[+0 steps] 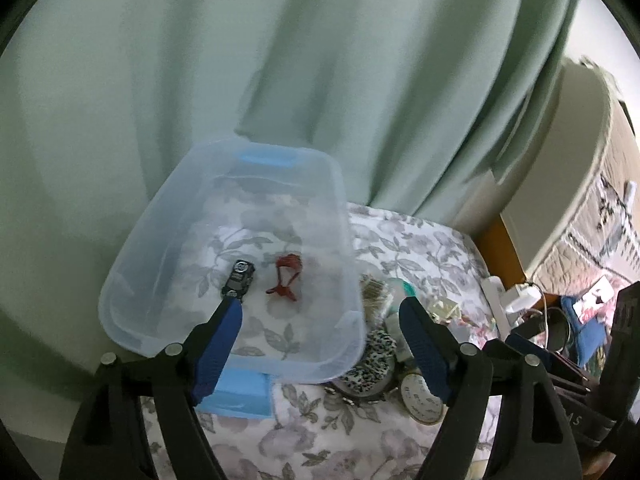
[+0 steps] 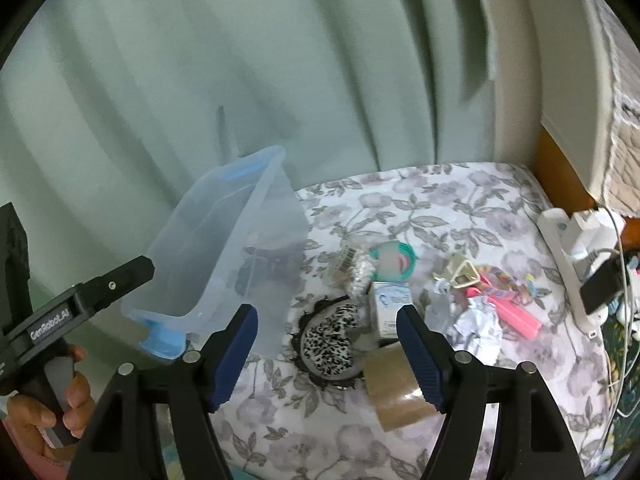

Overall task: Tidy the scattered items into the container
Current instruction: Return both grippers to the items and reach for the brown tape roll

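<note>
While spread wide and empty, left gripper above container, right gripper beside it.

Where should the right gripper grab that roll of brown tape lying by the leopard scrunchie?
Grip the tape roll through its wall, one jaw in the core and one outside, coming down from above. It seems to lie nearly flat on the floral cloth, and the right gripper, open, is almost over it.

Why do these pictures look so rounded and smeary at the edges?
Both wrist views use fisheye lenses: black corners, bent edges. In the left view the curtain smears, while the clear bin stays readable. In the right view the clutter around the tape roll looks soft; light is dim, without glare.
</note>
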### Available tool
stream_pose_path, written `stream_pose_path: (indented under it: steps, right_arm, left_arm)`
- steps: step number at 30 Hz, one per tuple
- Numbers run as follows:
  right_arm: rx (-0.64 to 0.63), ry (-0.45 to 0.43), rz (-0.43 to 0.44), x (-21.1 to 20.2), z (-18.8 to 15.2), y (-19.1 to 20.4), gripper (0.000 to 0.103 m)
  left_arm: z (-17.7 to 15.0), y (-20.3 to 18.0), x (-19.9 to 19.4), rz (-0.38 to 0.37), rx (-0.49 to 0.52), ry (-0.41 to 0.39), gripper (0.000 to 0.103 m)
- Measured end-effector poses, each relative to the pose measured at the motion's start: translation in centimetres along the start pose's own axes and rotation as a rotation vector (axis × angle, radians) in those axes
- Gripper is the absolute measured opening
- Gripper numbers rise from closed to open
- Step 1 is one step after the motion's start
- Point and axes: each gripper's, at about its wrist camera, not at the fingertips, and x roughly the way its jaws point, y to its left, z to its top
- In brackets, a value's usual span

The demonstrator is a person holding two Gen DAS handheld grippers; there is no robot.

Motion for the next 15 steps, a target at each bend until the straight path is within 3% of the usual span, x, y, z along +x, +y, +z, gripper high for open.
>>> stream_pose_path:
  steps: [2, 7, 15]
  right_arm:
    - [0.017, -0.006, -0.001, -0.4, -0.1, -0.8, 0.076]
    - [0.063, -0.011, -0.011, -1.2, -0.8, -3.3, 0.076]
    - [0.176, -0.012, -0.065, -2.1, -2.1, -9.0, 0.076]
  left_arm:
    - [-0.1, -1.1, 0.1, -0.012, 0.023, 0.007, 0.083]
    - [-0.6, -4.2, 0.4, -0.043, 0.089, 0.000, 0.098]
    - [-2.4, -8.7, 2.0, -0.114, 0.185, 0.048, 0.103]
